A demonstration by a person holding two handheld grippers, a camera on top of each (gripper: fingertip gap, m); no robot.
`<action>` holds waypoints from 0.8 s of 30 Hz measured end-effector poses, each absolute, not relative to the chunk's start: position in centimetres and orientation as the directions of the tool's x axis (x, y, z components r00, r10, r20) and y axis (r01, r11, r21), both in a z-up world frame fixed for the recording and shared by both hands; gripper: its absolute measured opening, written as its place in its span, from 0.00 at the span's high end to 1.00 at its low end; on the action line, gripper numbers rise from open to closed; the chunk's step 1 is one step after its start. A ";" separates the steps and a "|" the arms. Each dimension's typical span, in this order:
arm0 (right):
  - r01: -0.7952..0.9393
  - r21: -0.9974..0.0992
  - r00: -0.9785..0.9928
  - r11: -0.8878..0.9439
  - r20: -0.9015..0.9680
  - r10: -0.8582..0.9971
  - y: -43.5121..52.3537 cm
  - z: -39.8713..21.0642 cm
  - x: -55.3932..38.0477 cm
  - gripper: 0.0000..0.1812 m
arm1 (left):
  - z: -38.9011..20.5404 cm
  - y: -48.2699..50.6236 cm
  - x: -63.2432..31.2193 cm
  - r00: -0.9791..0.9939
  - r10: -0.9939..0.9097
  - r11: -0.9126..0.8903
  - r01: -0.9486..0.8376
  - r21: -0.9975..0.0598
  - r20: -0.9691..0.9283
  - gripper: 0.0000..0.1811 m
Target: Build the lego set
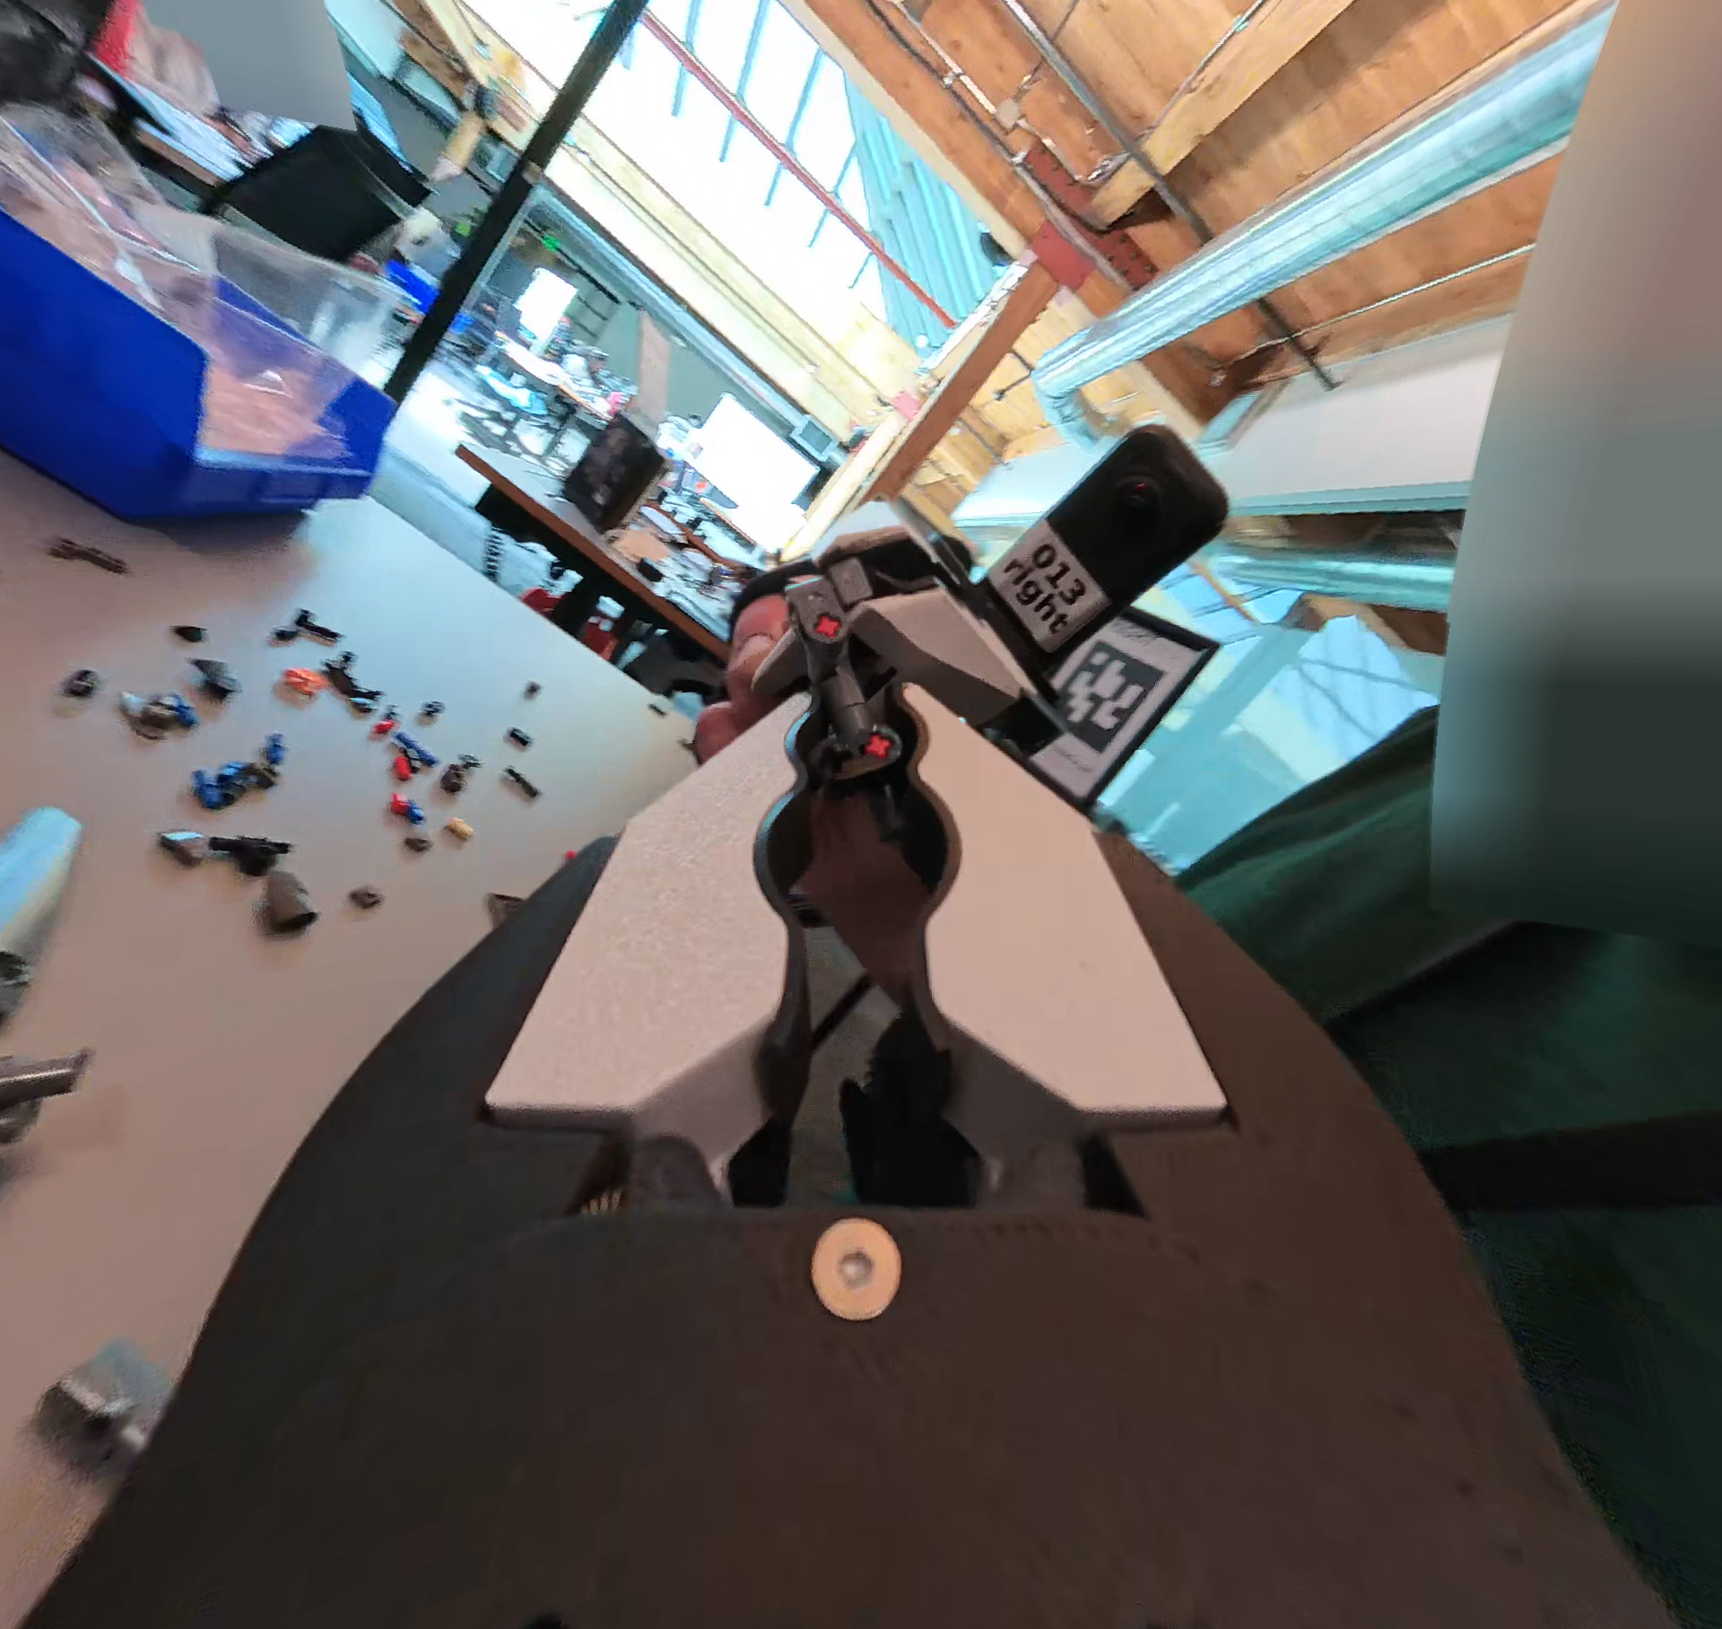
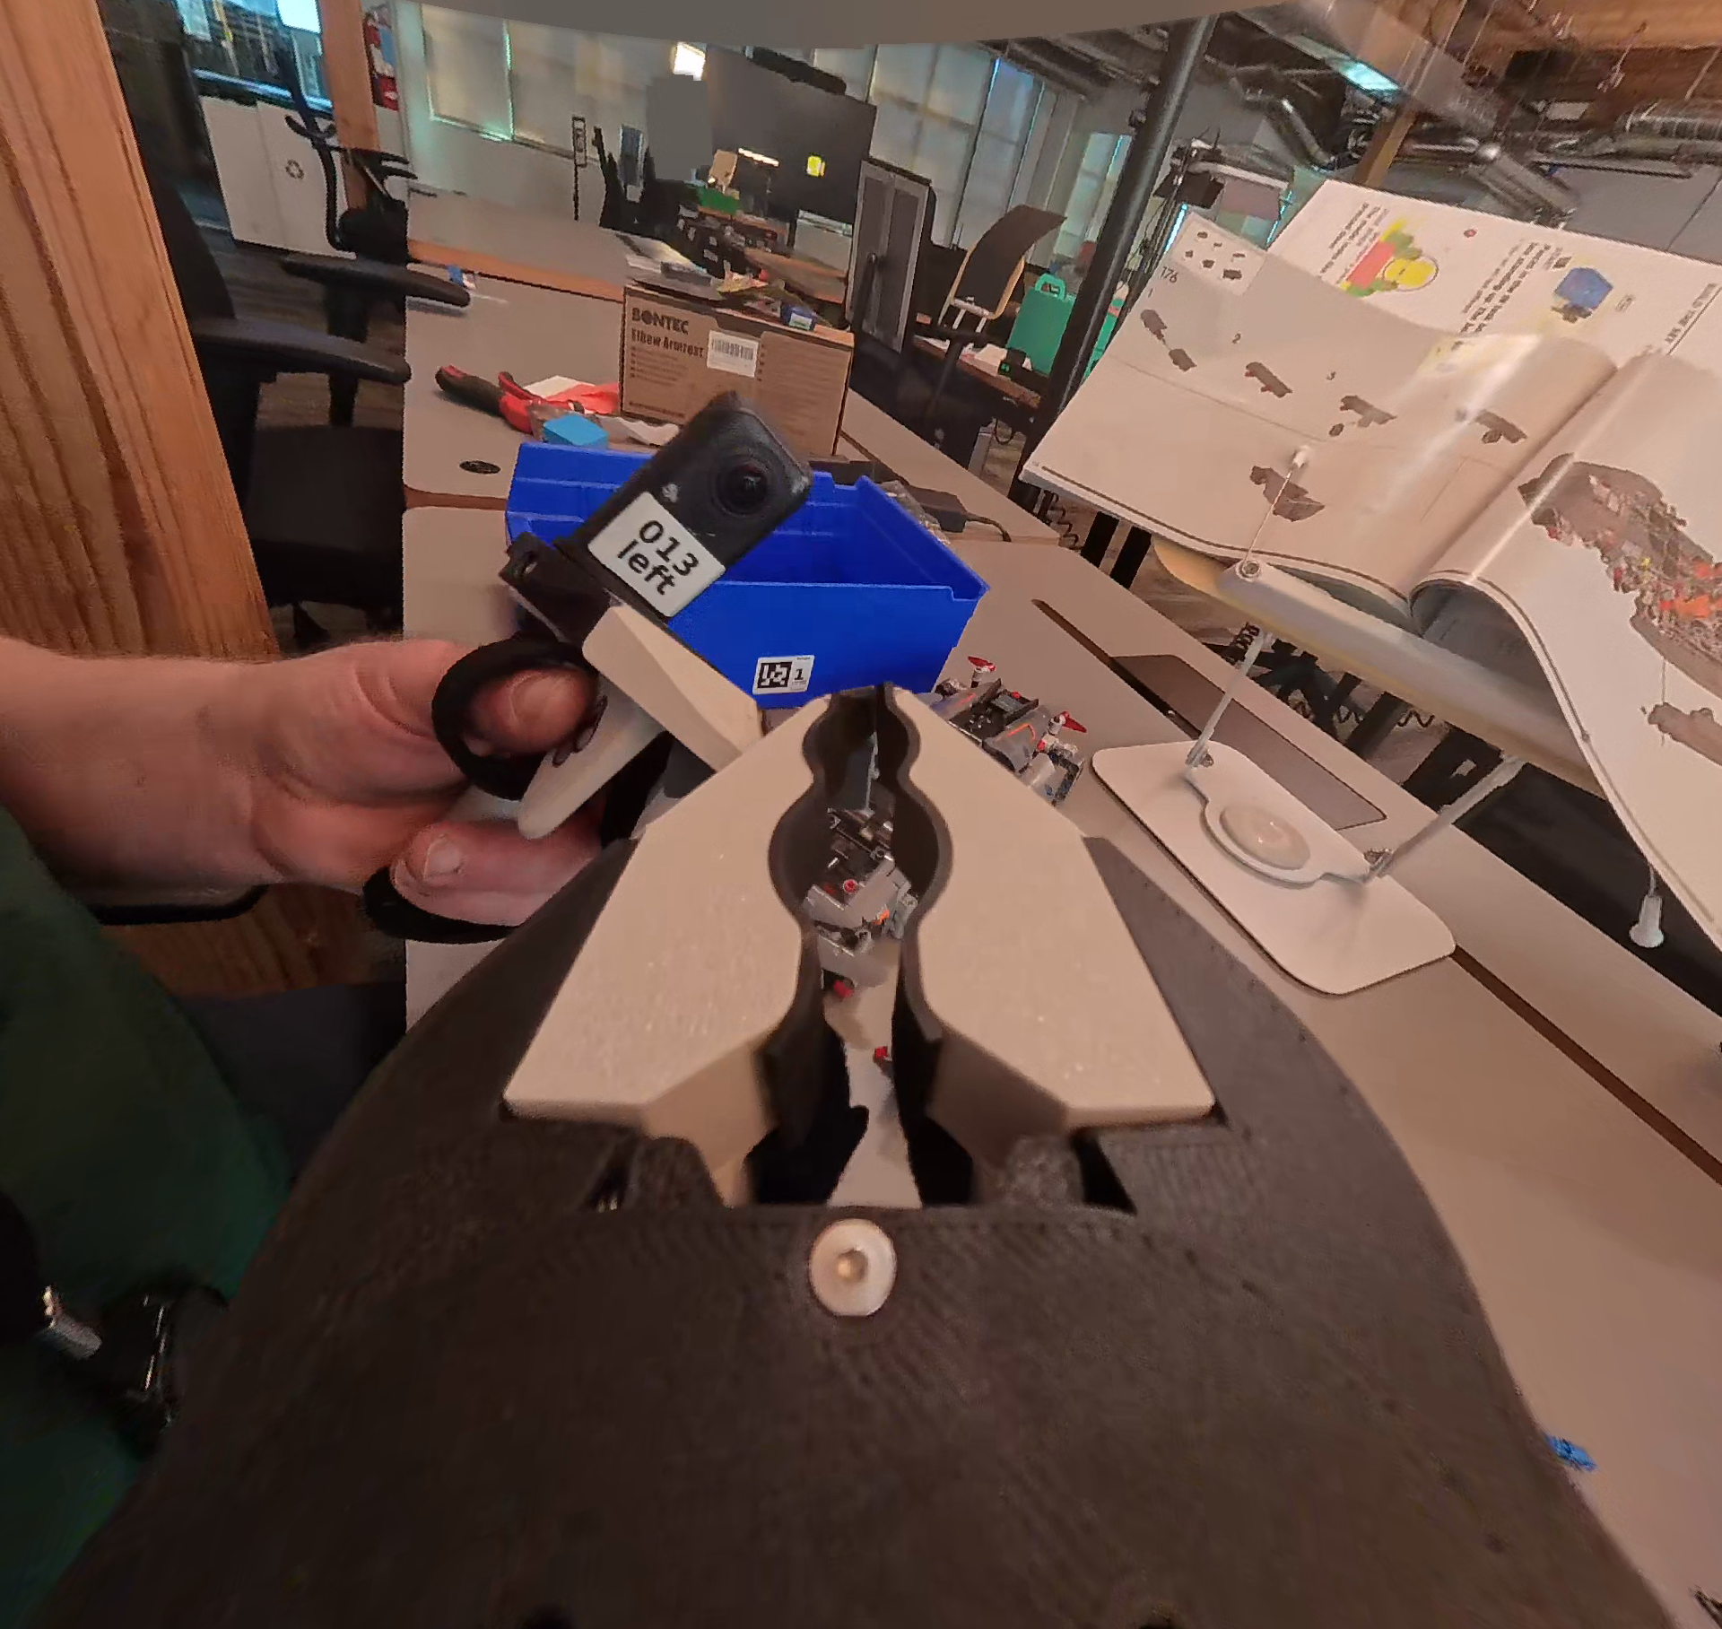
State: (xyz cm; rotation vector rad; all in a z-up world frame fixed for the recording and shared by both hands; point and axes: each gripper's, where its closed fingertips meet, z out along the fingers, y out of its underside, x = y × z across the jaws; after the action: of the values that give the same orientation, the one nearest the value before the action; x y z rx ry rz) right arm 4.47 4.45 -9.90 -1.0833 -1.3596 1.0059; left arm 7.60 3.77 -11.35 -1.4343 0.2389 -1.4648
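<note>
A small grey lego assembly (image 1: pixel 836 685) with red axle ends hangs in the air between both grippers. My left gripper (image 1: pixel 853 727) is shut on its near end. My right gripper (image 1: pixel 825 643) comes in from above and grips the far end. In the right wrist view my right gripper (image 2: pixel 862 708) is shut, and the grey assembly (image 2: pixel 857 895) shows through the gap between its fingers. My left gripper (image 2: pixel 717 736) meets it from the left, held by a hand (image 2: pixel 326 764). Where exactly each finger touches is partly hidden.
Several loose lego pieces (image 1: pixel 326 745) lie scattered on the pale table (image 1: pixel 233 1072). A blue bin (image 2: pixel 839 596) stands behind the grippers, with a part-built model (image 2: pixel 1011 727) beside it. An open instruction booklet (image 2: pixel 1398 429) rests on a stand at right. A cardboard box (image 2: pixel 736 363) is farther back. Only a small space, under 4 cm, lies between the two pairs of fingers.
</note>
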 end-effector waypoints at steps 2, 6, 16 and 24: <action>0.055 -0.973 -0.010 0.223 0.223 0.975 4.3 -9.7 4.3 0.98 | -11.4 3.9 7.5 0.340 -0.744 -0.395 0.471 -0.789 0.575 0.95; 0.032 -0.975 -0.014 0.219 0.219 0.976 4.2 -9.3 4.0 0.98 | -11.4 4.2 6.8 0.503 -0.718 -0.297 0.403 -0.865 0.481 0.95; -0.023 -0.981 -0.010 0.190 0.191 0.982 4.2 -8.3 2.7 0.98 | -10.9 4.8 4.9 0.732 -0.618 -0.145 0.250 -0.957 0.285 0.95; -0.030 -0.983 -0.003 0.180 0.180 0.984 4.9 -7.7 3.1 0.84 | -11.1 5.0 4.5 0.637 -0.654 -0.230 0.345 -0.910 0.407 0.96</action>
State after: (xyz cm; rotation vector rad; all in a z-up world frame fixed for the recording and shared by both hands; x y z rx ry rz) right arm 3.06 4.93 -7.68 -1.0511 -1.2724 1.0926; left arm 4.47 5.04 -11.14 -1.5443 0.2666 -0.9465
